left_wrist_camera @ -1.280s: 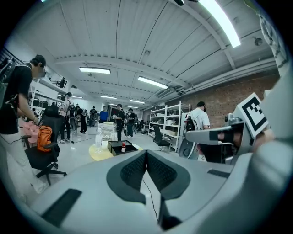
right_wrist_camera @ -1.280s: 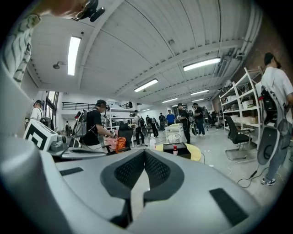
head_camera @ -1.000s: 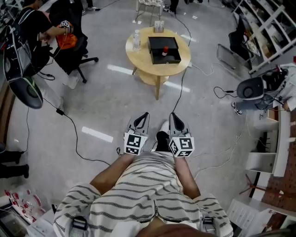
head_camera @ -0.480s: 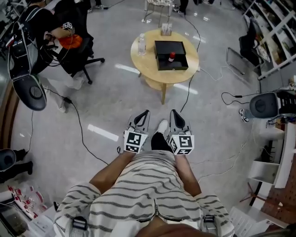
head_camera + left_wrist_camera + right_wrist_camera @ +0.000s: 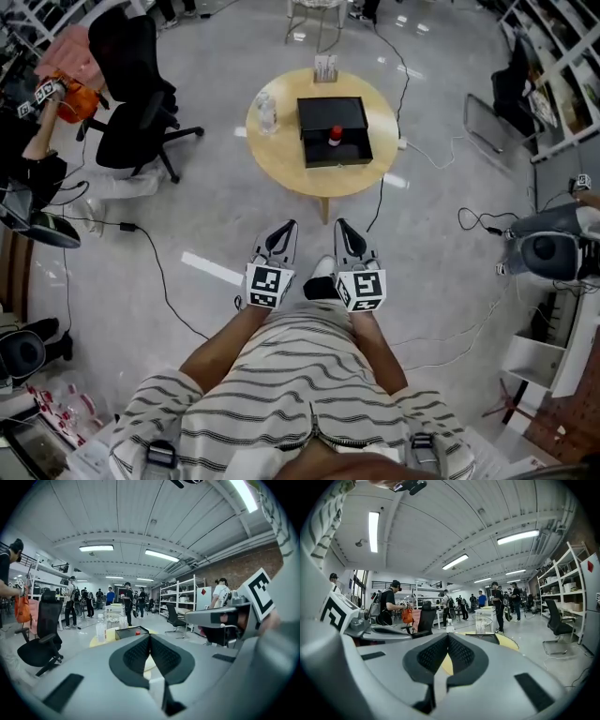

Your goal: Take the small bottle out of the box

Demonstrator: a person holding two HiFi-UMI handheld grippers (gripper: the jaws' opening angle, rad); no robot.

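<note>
Table: round pale-wood table [image 5: 277,155] — nearer than a second ago.
Box: black box [image 5: 330,112] on it, red-capped small bottle [image 5: 335,136] inside.
Claws: left gripper [image 5: 289,226], right gripper [image 5: 339,224] — both clenched, empty.

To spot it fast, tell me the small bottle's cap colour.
Red cap on the small bottle; head view shows it best.

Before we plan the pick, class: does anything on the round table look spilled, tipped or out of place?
Nothing stands out. The small bottle stands upright in the black box on the table, and the clear bottle beside the box is upright too.
</note>
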